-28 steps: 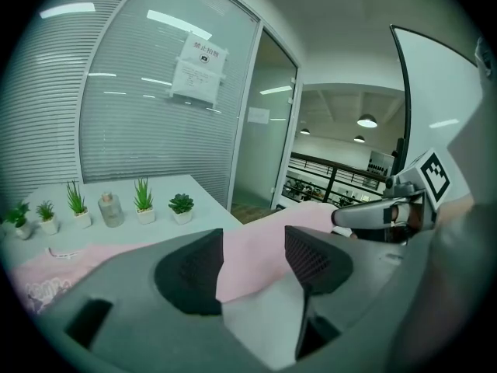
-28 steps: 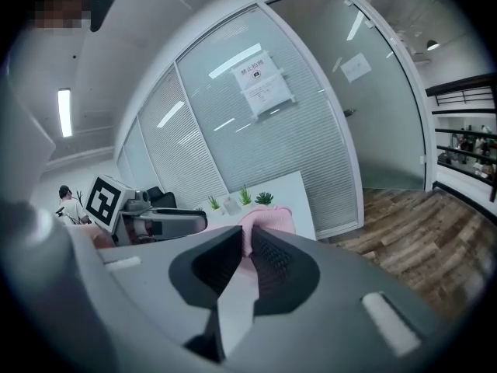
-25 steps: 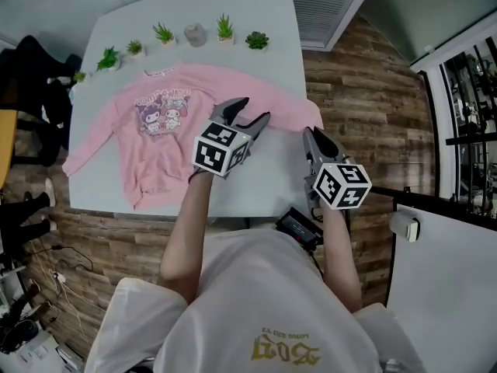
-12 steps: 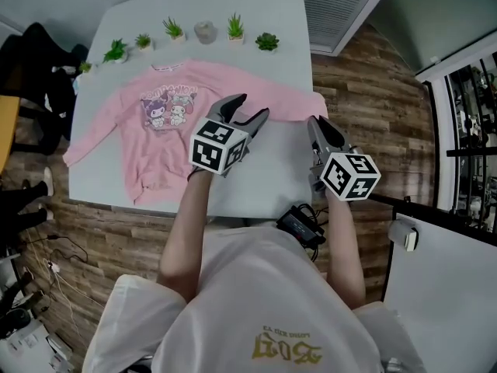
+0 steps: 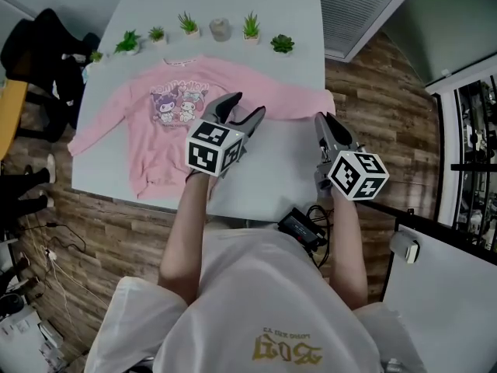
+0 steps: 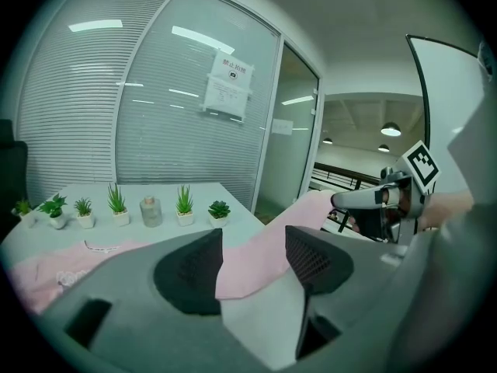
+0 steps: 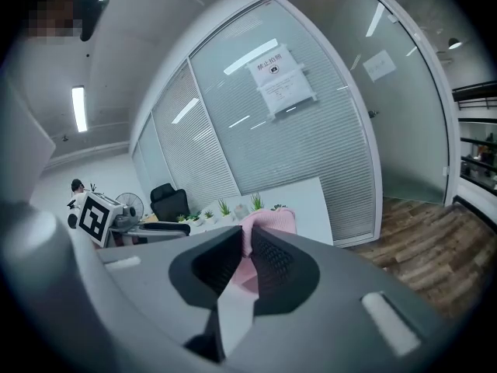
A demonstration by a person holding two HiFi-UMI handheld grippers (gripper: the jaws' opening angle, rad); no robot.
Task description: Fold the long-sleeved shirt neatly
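Glazed office partitions with blinds (image 6: 155, 115) are noted behind a pale grey rectangular table (image 5: 268, 173). On it the pink long-sleeved sweatshirt with a cartoon print (image 5: 159, 142) is laid face up, collar toward a row of small potted green plants (image 5: 189, 24) at the far edge. Body and one sleeve are spread flat, which leaves the fold lines readable. The other pink sleeve (image 5: 291, 103) is stretched toward the table's right edge. There its cuff (image 7: 268, 222) is pinched between the nearly closed jaws of the right gripper (image 5: 324, 120) and raised off the surface, presumably for carrying inward across the chest. The left gripper (image 5: 243, 109) is held over that sleeve near the shoulder, jaws apart and pressing nothing. It is judged to be placed as an anchor at the intended fold line.
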